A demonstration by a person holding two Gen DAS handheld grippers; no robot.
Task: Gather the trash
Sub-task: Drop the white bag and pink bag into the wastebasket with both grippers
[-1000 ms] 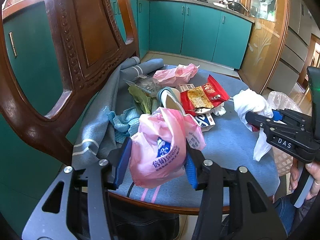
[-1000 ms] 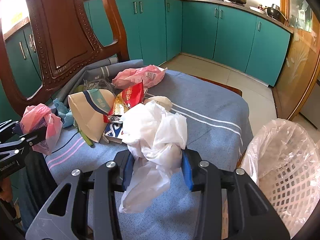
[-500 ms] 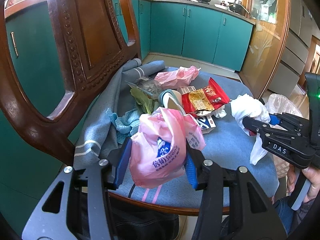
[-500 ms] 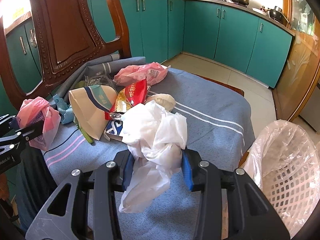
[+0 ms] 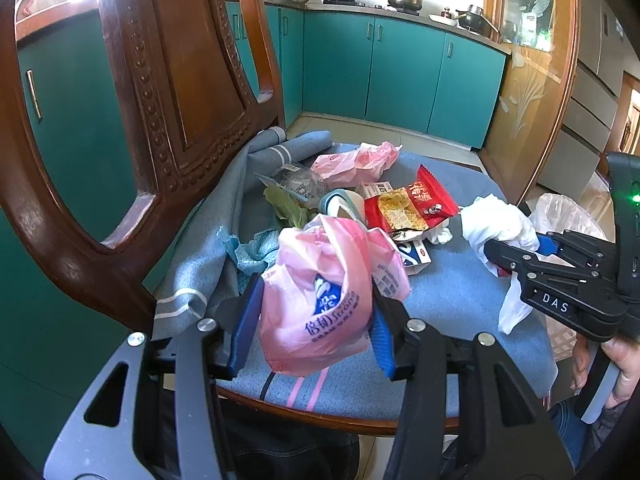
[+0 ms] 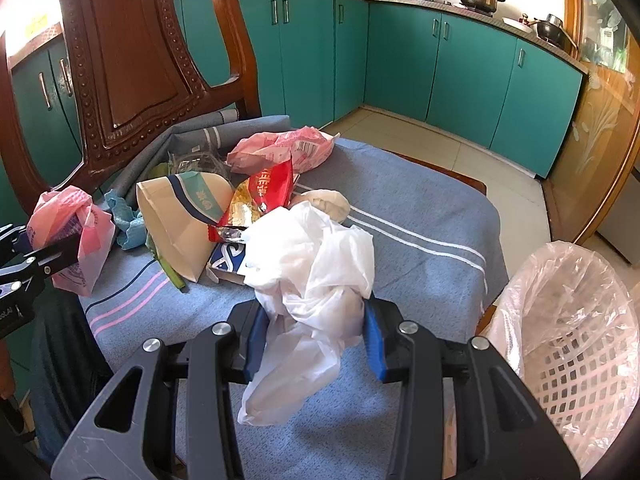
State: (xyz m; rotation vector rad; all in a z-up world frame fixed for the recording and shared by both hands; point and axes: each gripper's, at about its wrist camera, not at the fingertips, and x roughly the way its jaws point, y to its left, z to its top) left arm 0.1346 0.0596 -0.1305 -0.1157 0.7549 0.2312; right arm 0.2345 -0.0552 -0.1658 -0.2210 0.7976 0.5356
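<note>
My left gripper (image 5: 314,322) is shut on a crumpled pink plastic bag (image 5: 320,288) with blue print, held just above the front of the chair seat. The same pink bag (image 6: 74,236) shows at the left of the right wrist view. My right gripper (image 6: 314,338) is shut on a white plastic bag (image 6: 316,276) that hangs below its blue pads; from the left wrist view this white bag (image 5: 496,228) sits at the right. More trash lies on the seat: a red snack wrapper (image 5: 412,204), a second pink bag (image 6: 284,148), a paper cup (image 6: 184,216) and a blue-white carton (image 6: 226,258).
The trash lies on a blue striped cloth (image 6: 400,216) over a wooden chair with a carved back (image 5: 160,92). A white lattice basket lined with a clear bag (image 6: 568,320) stands on the floor at the right. Teal cabinets (image 6: 400,52) line the far wall.
</note>
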